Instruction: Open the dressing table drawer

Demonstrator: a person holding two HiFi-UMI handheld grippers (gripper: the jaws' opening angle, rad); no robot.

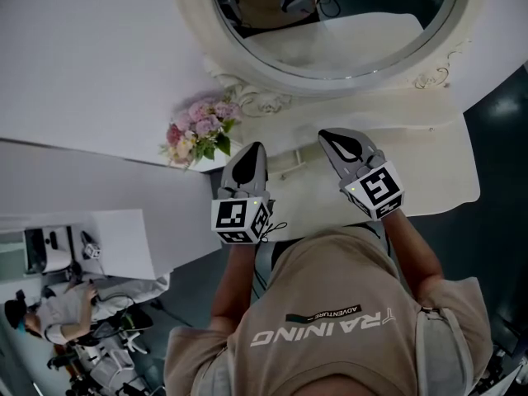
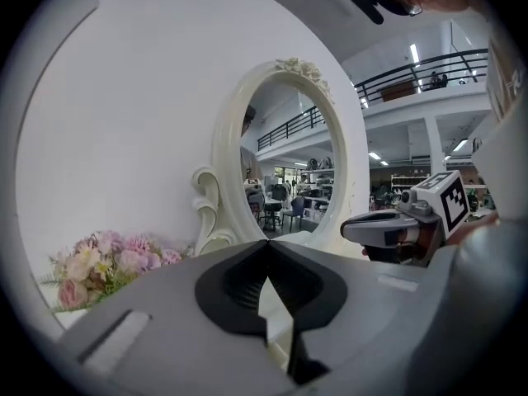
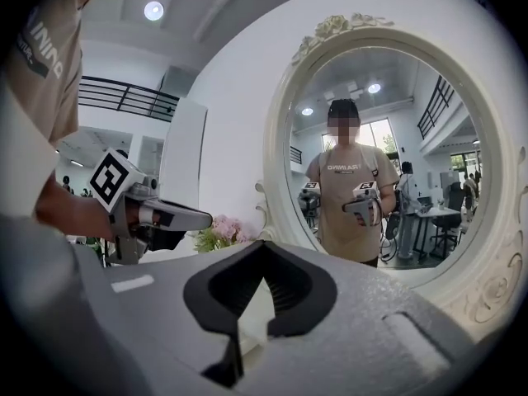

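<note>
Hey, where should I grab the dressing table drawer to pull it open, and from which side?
Grip the small pale handle that seems to jut from the dressing table's front edge, right of the flowers. Come in level from the person's side with jaws straddling it, since it projects that way. It is tiny here, so its exact shape is unclear.

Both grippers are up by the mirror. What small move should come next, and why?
Probably lower the left gripper toward the front of the dressing table and open its jaws. It and the right gripper are shut and empty, facing the mirror above the tabletop; no drawer handle is gripped yet.
</note>
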